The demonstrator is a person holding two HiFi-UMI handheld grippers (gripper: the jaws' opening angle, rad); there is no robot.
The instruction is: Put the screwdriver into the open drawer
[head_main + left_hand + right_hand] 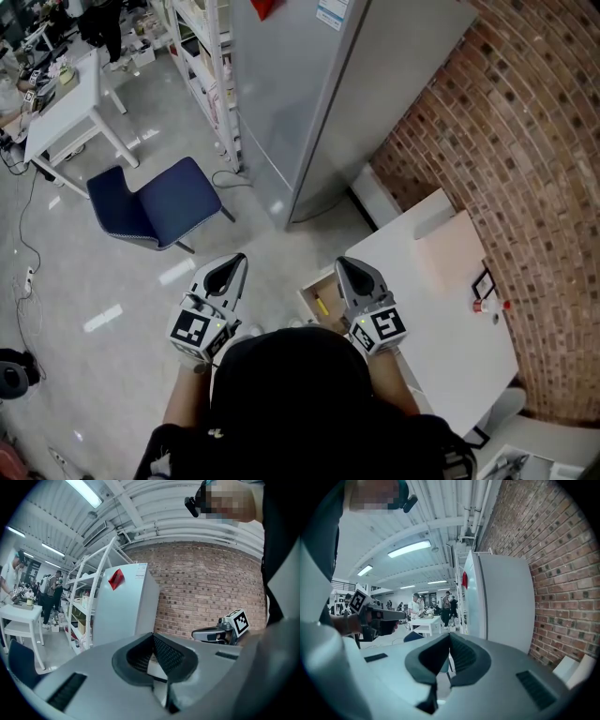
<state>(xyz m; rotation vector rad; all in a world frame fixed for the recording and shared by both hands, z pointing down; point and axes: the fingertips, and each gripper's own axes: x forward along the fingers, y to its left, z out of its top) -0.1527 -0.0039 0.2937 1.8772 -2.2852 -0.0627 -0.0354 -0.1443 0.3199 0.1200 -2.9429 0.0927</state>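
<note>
An open drawer (310, 296) juts from the white table's (441, 309) left side, just ahead of my right gripper. A small yellow object (322, 305), which may be the screwdriver, lies inside it. My left gripper (239, 259) hovers over the floor to the drawer's left, its jaws closed with nothing between them (153, 635). My right gripper (342, 263) is held above the drawer's near edge, also shut and empty (450, 634). Both point roughly level, side by side. Each shows in the other's view: the right gripper (196, 633) and the left gripper (403, 615).
A grey fridge (328, 103) stands ahead against a brick wall (534, 141). A blue chair (155, 202) sits on the floor to the left, with a white desk (61, 103) and shelving (211, 66) beyond. Small red and black items (487, 298) rest on the table's right side.
</note>
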